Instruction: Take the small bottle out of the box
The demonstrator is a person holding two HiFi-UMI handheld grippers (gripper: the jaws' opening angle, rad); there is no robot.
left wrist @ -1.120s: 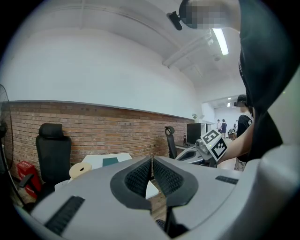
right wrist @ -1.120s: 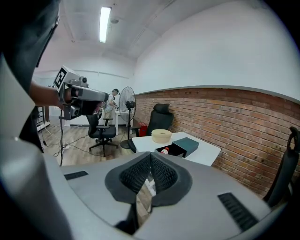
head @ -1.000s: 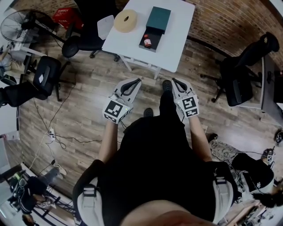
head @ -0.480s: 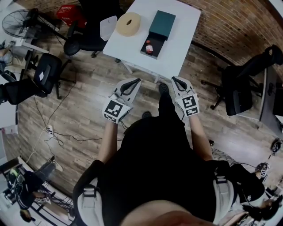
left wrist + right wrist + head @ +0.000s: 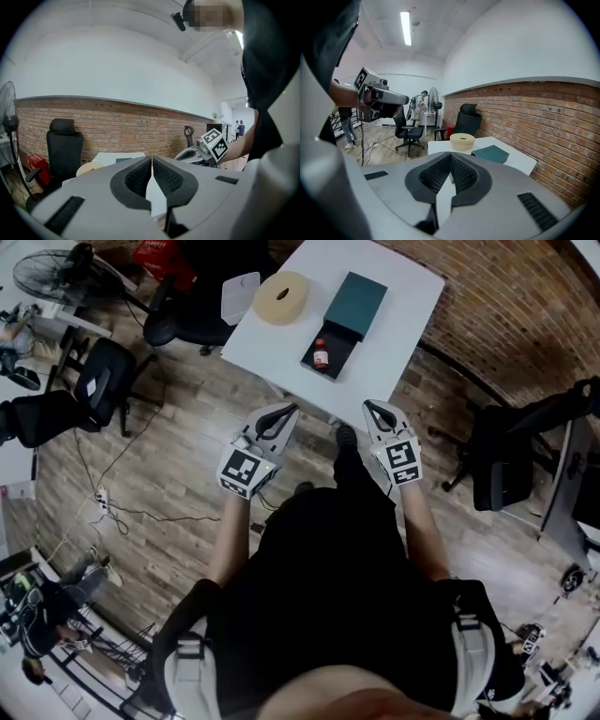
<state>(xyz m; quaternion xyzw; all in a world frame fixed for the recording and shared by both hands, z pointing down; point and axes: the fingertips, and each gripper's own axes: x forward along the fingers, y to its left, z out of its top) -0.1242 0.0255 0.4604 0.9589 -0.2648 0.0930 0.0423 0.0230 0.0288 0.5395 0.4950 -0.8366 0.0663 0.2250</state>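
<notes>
While the left claw (image 5: 285,412) and right claw (image 5: 371,408) hung over the floor, short of the table (image 5: 272,345), the bottle (image 5: 321,356) lay in the open box (image 5: 339,341) at the table's near edge. From the left gripper view, the left claw's jaws met with nothing between them. From the right gripper view, the right claw's jaws likewise met, empty.

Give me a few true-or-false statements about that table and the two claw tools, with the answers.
1. The small bottle lies in the dark tray sticking out of the teal box. True.
2. The left gripper holds the bottle. False: it is shut on nothing, short of the white table.
3. A beige roll sits on the table beside the teal box. True.
4. The right gripper has its jaws wide apart. False: they are together, with nothing between them.
</notes>
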